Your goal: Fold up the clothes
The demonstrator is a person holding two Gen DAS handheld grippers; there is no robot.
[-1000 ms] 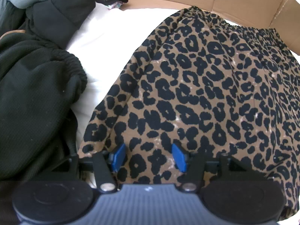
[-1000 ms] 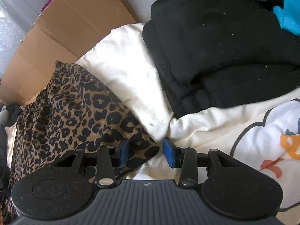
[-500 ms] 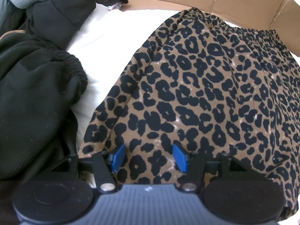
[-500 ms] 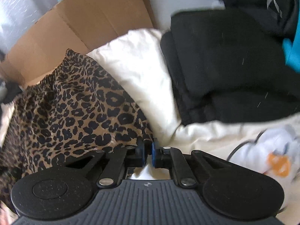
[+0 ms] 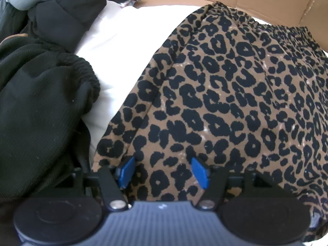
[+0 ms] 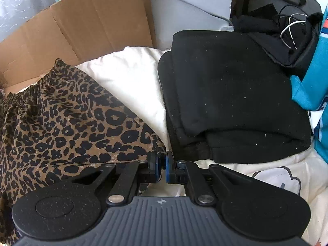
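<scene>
Leopard-print skirt [image 5: 225, 94] is spread flat on the white bedding [image 5: 127, 47], elastic waistband up by the cardboard [image 6: 82, 26], hem end nearest me. Right gripper [image 6: 161, 165] has its blue pads pinched together on the right hem corner, a bit of fabric is caught between them. Left gripper [image 5: 162, 172] sits over the hem w/ fingers wide apart, not gripping anything, cloth just lying between them.

Imo to do this well: close the left one on the hem near the left corner, not mid-panel, so both ends lift evenly. Fabric looks thin and slippery so grab a decent bite. Then carry hem towards waistband keeping tension btwn the two grippers, no sag. Watch the folded black stack [image 6: 229, 94] on the right and the dark knit pile [image 5: 39, 110] on the left, both close enough to snag.
</scene>
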